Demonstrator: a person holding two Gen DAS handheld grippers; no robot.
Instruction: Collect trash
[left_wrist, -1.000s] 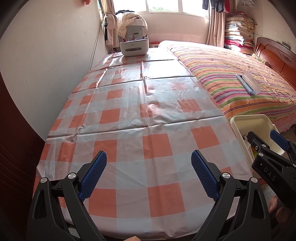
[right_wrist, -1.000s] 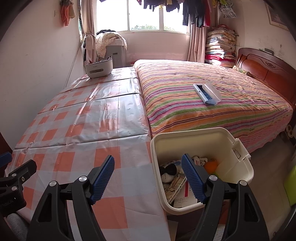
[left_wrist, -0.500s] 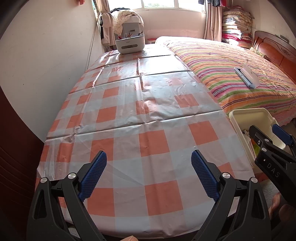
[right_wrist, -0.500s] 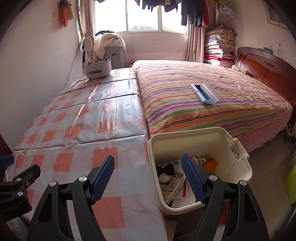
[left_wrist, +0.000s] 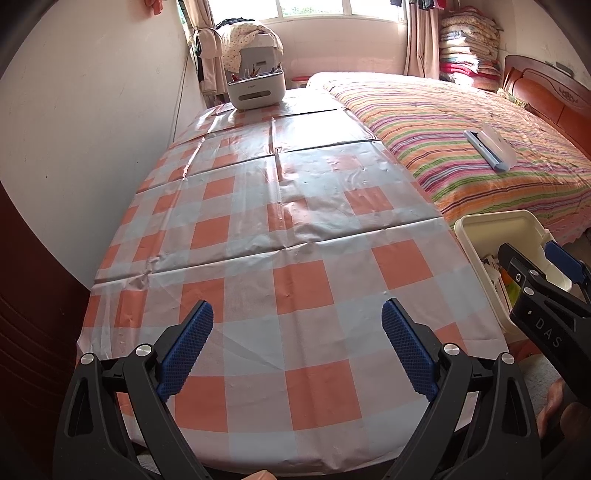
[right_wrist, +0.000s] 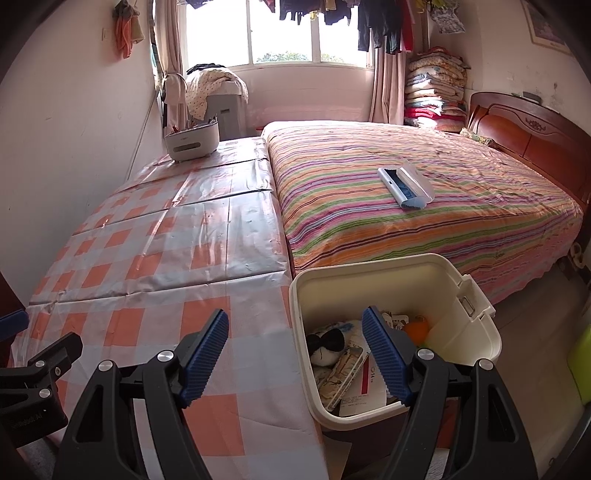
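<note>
1. My left gripper (left_wrist: 297, 356): jaws wide apart, nothing between the blue pads, held over the near end of the checked tablecloth (left_wrist: 280, 229).

2. My right gripper (right_wrist: 295, 354): jaws likewise spread and holding nothing. It sits over the tablecloth's right edge, one pad above the cloth, the other above the open bin.

3. Cream plastic bin (right_wrist: 476, 339): stands just off the tablecloth's right edge, at its near end, lid off, with a latch on its far side wall. The collected trash (right_wrist: 347, 362) lies in the bottom: crumpled paper and printed wrappers, a card with a red stripe, a small plush-looking thing with black patches, and something orange toward the far wall. In the left view only the bin's rim and a slice of its contents show past my right gripper.

4. Tablecloth: orange, white and pale grey squares, glossy, creased along fold lines, running away toward the window.

5. White desktop organizer (left_wrist: 255, 88): on the tablecloth's far end, left of centre, with pens or similar sticking up out of it.

6. Striped bedspread (right_wrist: 424, 206): alongside the tablecloth's right edge, beyond the bin. A white-and-blue lint brush (right_wrist: 404, 188) lies on it, well apart from the bin.
</note>
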